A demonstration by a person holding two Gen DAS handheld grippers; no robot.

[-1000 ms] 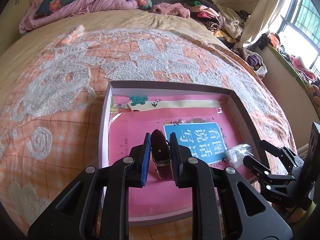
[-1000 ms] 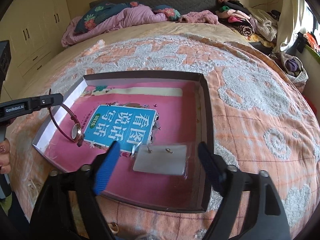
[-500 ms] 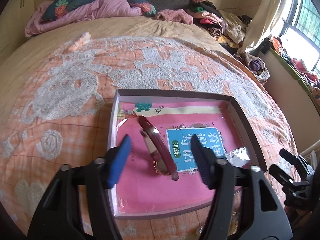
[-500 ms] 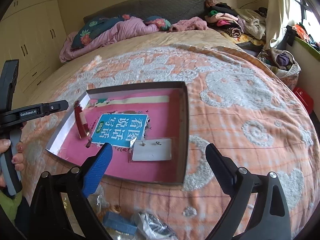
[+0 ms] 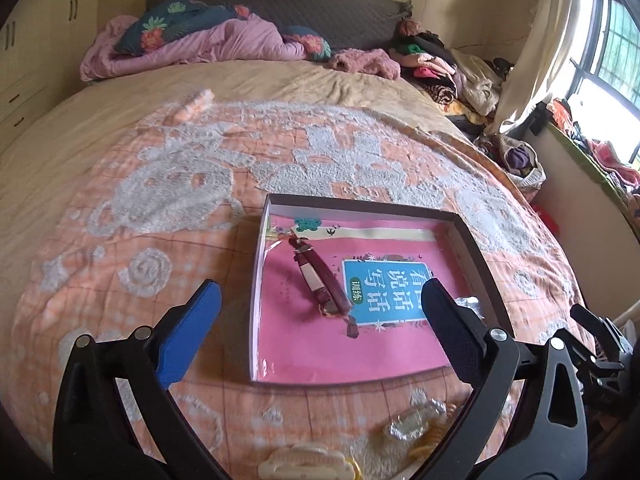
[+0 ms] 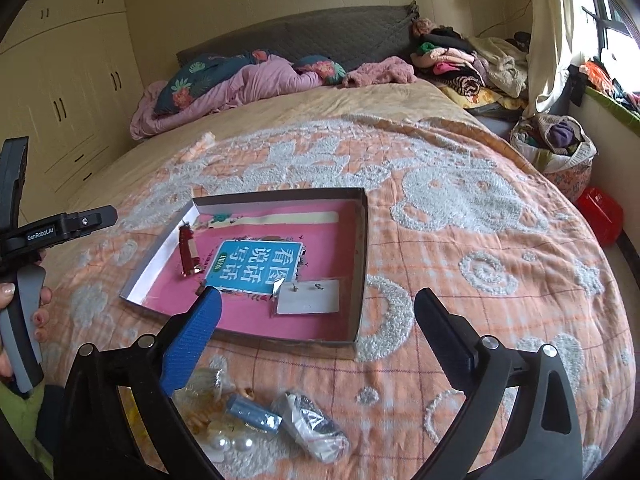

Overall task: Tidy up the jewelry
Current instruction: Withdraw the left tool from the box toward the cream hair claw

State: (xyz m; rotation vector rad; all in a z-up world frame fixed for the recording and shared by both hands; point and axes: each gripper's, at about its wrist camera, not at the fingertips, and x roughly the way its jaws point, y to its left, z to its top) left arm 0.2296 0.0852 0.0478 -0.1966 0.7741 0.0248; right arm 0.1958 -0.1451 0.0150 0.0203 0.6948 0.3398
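A shallow box tray (image 5: 474, 240) (image 6: 362, 240) with a pink liner lies on the bed. A maroon-strapped watch (image 5: 320, 284) (image 6: 189, 254) lies flat in its left part. A clear packet with earrings (image 6: 310, 300) lies in its near right corner. My left gripper (image 5: 320, 320) is open and empty, held above and in front of the tray. My right gripper (image 6: 316, 328) is open and empty, above the tray's near edge. Loose jewelry lies on the blanket in front of the tray: pearl earrings (image 6: 232, 444), a blue piece (image 6: 252, 414), a plastic bag (image 6: 312, 426).
An orange and white blanket (image 6: 460, 240) covers the bed. Pillows and a pink quilt (image 5: 192, 44) lie at the headboard, and a clothes pile (image 6: 464, 64) at the far right. A cream hair clip (image 5: 304, 464) and a clear packet (image 5: 412, 426) lie near the bed's front edge.
My left gripper opened and let go of the watch, which now lies in the tray. Both grippers pulled back and up from the tray.
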